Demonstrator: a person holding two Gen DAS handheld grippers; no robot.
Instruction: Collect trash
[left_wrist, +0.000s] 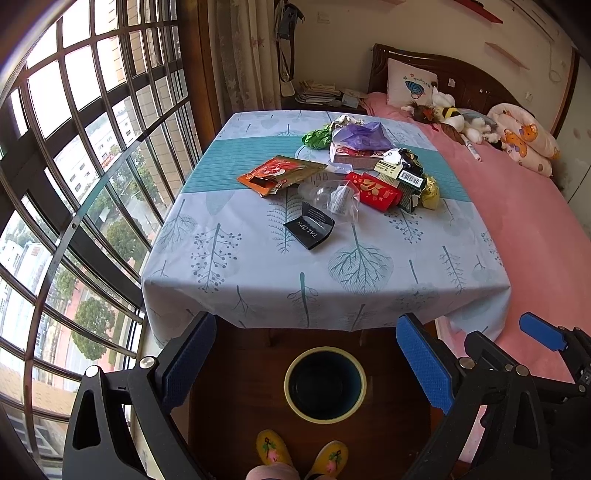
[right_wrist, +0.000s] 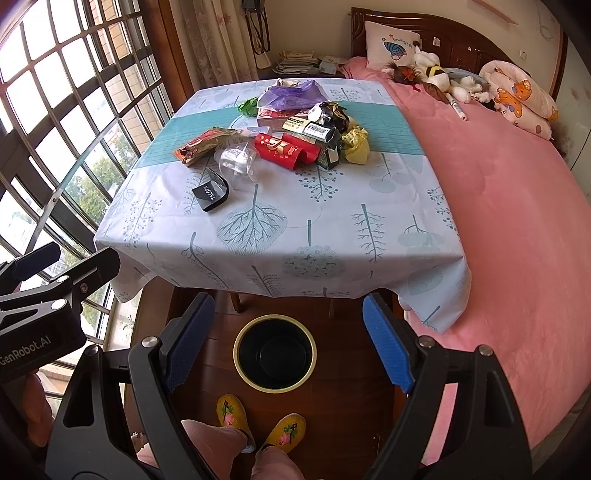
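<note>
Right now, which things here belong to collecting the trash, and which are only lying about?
For the job:
- trash bin on the floor
- black packet
- orange wrapper
- red packet
- clear plastic
- purple bag
- yellow wrapper

Only lying about:
- pillow
- stuffed toys
- pink bed cover
- papers

Trash pile (right_wrist: 288, 125) on table (right_wrist: 332, 229) — bin (right_wrist: 275, 352) below (floor)

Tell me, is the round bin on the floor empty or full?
Empty. The bin stands upright, and both views show its bare dark bottom, no trash inside.
</note>
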